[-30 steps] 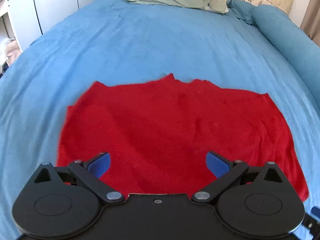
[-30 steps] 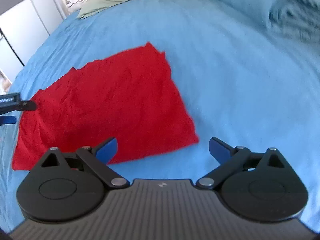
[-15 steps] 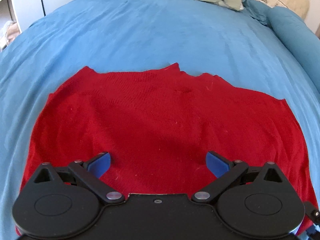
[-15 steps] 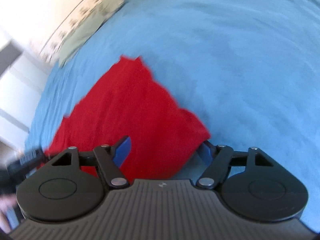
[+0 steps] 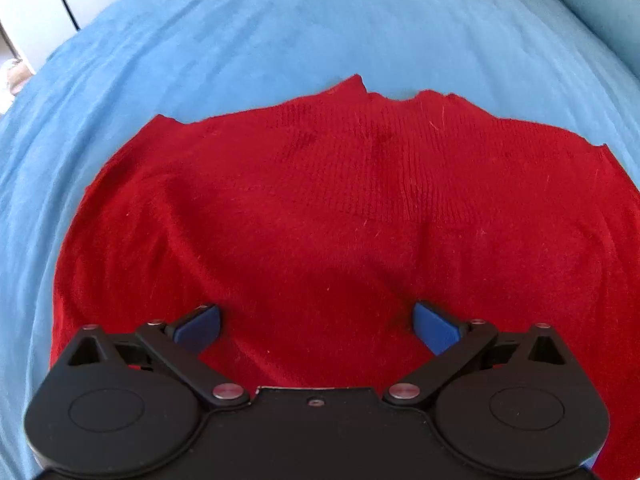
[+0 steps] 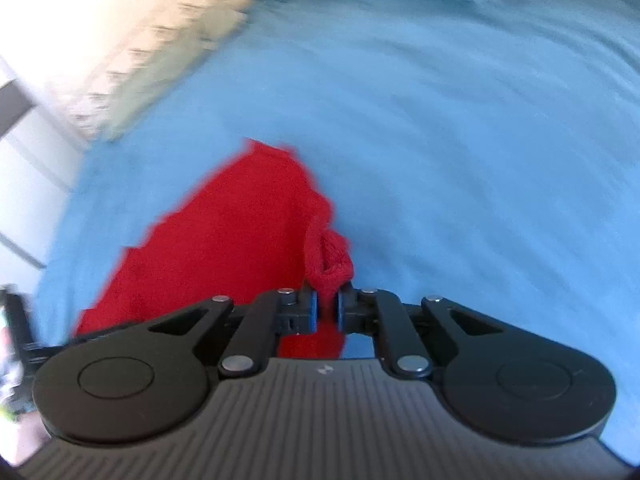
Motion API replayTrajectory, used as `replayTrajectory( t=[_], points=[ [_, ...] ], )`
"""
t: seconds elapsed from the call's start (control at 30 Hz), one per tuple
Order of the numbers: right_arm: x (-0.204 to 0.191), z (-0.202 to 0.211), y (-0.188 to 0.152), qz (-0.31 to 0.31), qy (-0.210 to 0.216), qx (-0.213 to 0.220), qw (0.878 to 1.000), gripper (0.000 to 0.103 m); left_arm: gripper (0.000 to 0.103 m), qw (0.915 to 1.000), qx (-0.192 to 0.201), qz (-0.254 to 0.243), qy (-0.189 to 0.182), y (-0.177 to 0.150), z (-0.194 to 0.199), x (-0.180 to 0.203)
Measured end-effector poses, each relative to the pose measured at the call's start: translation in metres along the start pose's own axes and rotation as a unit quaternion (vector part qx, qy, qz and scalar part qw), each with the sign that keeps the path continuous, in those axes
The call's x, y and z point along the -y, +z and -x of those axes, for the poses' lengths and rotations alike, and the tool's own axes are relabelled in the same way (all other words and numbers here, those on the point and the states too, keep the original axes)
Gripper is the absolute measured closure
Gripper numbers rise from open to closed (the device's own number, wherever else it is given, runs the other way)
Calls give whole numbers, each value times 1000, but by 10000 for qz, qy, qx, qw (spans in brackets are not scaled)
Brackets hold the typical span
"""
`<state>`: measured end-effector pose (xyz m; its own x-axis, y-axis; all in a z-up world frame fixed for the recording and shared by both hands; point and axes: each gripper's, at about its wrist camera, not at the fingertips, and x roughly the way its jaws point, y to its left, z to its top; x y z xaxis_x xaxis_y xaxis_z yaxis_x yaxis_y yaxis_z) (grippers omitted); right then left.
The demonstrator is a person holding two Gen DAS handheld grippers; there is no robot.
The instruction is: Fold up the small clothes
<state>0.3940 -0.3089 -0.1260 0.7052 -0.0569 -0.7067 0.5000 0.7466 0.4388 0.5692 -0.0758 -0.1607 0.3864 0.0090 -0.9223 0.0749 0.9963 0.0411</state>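
- Nearest in the left wrist view, the left gripper (image 5: 316,322) hangs low over the red knit garment (image 5: 340,216), its jaws spread wide with only cloth showing between the blue pads (image 5: 200,322).
- No brand name or printed word can be read on either tool; the right gripper's ribbed grey housing carries one small pale mark at its top edge, too small to make out.
- Closest in the right wrist view, the right gripper (image 6: 325,312) has its jaws drawn narrow, pinching a bunched corner of the red knit garment (image 6: 240,232) between them; the gathered knit bulges out just beyond the pads toward 12 o'clock.
- Under that pinch a strip of red hangs down against the housing, with a sliver of blue bed cover beside it at 3 o'clock.
- From the left gripper the garment spreads flat toward 12 o'clock, filling the middle of the frame, with a notched far edge and a soft crease running from 9 o'clock.
- In the right wrist view the rest of the cloth stretches away toward 11 o'clock, narrowing to a point; the picture is blurred.
- All round the garment lies the blue bed cover (image 5: 280,32), wrinkled in long folds.
- Farthest off, a pale patterned pillow (image 6: 132,64) lies at 10 o'clock in the right wrist view, and a white cupboard (image 5: 52,8) stands at 10 o'clock in the left.
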Motion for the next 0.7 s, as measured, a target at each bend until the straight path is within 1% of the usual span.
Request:
replayTrajectory(
  t=[0.07, 0.1, 0.13, 0.2, 0.23, 0.33, 0.4, 0.43, 0.47, 0.5, 0.53, 0.6, 0.63, 0.7],
  points=[
    [-29, 11, 6, 337, 313, 151, 9988, 80, 1, 9995, -185, -11, -263, 7, 5, -12],
    [-43, 15, 9, 482, 463, 207, 9975, 80, 2, 9992, -129, 12, -372, 7, 15, -22],
    [-61, 19, 11, 669, 646, 273, 9953, 80, 2, 9993, -9, 30, -368, 7, 24, -33],
    [-96, 25, 12, 1016, 993, 348, 9892, 80, 2, 9994, 302, 58, -175, 3, 49, -63],
    [-116, 28, 10, 1188, 1184, 351, 9852, 81, 2, 9989, 452, 99, -41, 1, 62, -83],
    [-173, 30, -6, 1762, 1751, 314, 9681, 81, 2, 9960, 802, 275, 279, -12, 92, -144],
    [-210, 33, -28, 2263, 2173, 252, 9492, 81, 2, 9940, 907, 392, 469, -23, 104, -182],
    [-228, 34, -44, 2579, 2399, 183, 9357, 81, 2, 9930, 920, 459, 573, -30, 107, -200],
    [-245, 35, -62, 2950, 2586, 93, 9198, 81, 2, 9922, 905, 536, 662, -37, 109, -218],
    [-257, 33, -79, 3261, 2694, -2, 9061, 81, 2, 9918, 878, 602, 708, -44, 108, -232],
    [-270, 30, -102, 3621, 2771, -145, 8899, 81, 2, 9914, 836, 685, 742, -52, 106, -246],
    [-285, 14, -147, 4229, 2820, -469, 8599, 81, 2, 9911, 700, 862, 734, -67, 98, -269],
    [-290, 5, -170, 4548, 2778, -616, 8439, 81, 2, 9909, 626, 957, 704, -74, 94, -280],
    [-293, -16, -214, 5138, 2473, -879, 8168, 81, 2, 9904, 511, 1101, 667, -85, 87, -291]
  ],
)
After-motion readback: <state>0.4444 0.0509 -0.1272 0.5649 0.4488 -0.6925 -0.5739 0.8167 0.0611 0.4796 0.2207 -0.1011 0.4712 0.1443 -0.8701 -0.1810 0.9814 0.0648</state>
